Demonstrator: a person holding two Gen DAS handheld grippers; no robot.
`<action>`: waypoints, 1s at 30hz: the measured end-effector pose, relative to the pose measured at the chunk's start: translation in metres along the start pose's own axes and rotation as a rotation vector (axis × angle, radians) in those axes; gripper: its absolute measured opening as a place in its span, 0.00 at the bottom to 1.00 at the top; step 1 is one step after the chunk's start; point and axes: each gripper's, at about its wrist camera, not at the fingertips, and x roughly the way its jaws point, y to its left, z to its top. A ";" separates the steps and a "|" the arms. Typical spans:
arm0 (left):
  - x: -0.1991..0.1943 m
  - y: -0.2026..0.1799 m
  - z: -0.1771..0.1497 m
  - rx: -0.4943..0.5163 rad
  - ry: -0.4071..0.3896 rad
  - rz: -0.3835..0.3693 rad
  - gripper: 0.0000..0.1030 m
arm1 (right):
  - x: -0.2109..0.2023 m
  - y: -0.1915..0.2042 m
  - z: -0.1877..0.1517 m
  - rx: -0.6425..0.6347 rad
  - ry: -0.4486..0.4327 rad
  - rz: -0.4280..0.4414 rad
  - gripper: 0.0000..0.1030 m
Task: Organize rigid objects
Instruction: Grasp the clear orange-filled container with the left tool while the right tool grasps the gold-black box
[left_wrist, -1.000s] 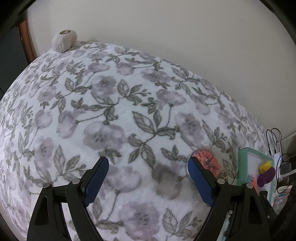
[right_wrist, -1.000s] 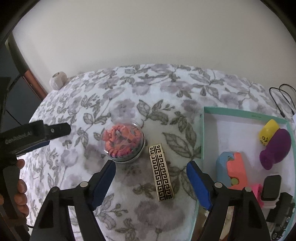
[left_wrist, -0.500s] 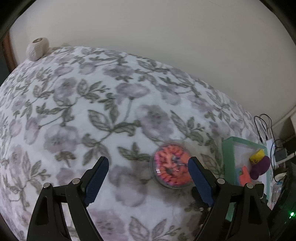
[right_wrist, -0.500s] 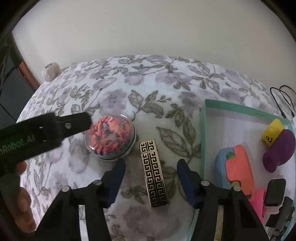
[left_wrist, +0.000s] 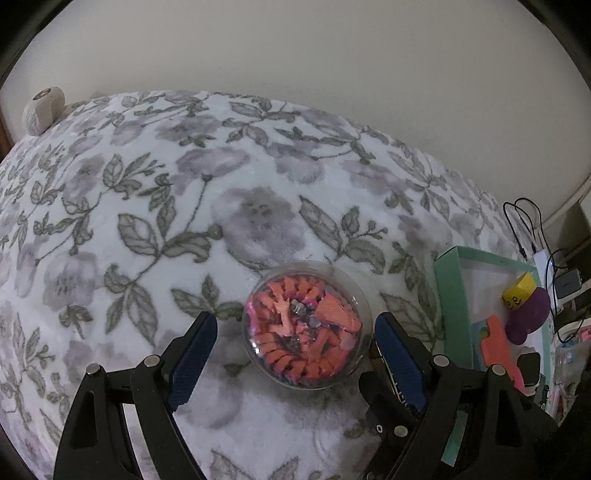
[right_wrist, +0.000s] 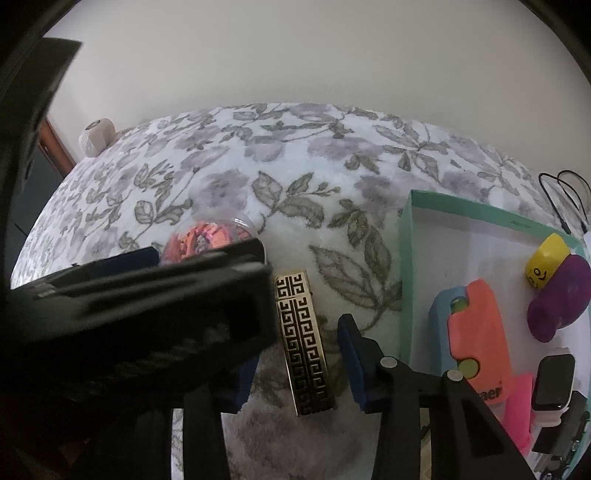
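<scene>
A clear round dome container (left_wrist: 306, 325) filled with orange and pink pieces rests on the flowered blanket (left_wrist: 184, 206). My left gripper (left_wrist: 295, 356) is open, and the dome lies between its blue pads without touching them. In the right wrist view a gold and black patterned box (right_wrist: 304, 343) lies lengthwise between the pads of my right gripper (right_wrist: 299, 373). Those jaws are closing, and a small gap still shows on the right side of the box. The left tool's black body hides the right gripper's left finger and most of the dome (right_wrist: 210, 236).
A teal-rimmed tray (right_wrist: 406, 258) stands at the right, holding a yellow face toy (right_wrist: 546, 262), a purple piece (right_wrist: 561, 299), an orange and blue item (right_wrist: 476, 332) and a black watch. A pale round ball (left_wrist: 42, 110) sits at the far left edge. Cables (left_wrist: 524, 229) lie beyond the tray.
My left gripper has swept right and lower, bringing the dome between its fingers. My right gripper's jaws have narrowed around the patterned box. The left tool now blocks the right view's left side.
</scene>
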 end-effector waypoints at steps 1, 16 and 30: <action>0.002 0.000 0.000 -0.001 0.003 0.003 0.85 | 0.000 0.001 0.000 -0.004 -0.002 -0.007 0.43; 0.003 0.004 0.001 -0.043 -0.025 0.002 0.72 | -0.002 -0.003 0.000 -0.001 -0.013 0.007 0.43; -0.008 0.041 -0.003 -0.121 0.035 0.070 0.72 | 0.006 0.012 0.002 -0.049 -0.024 -0.116 0.46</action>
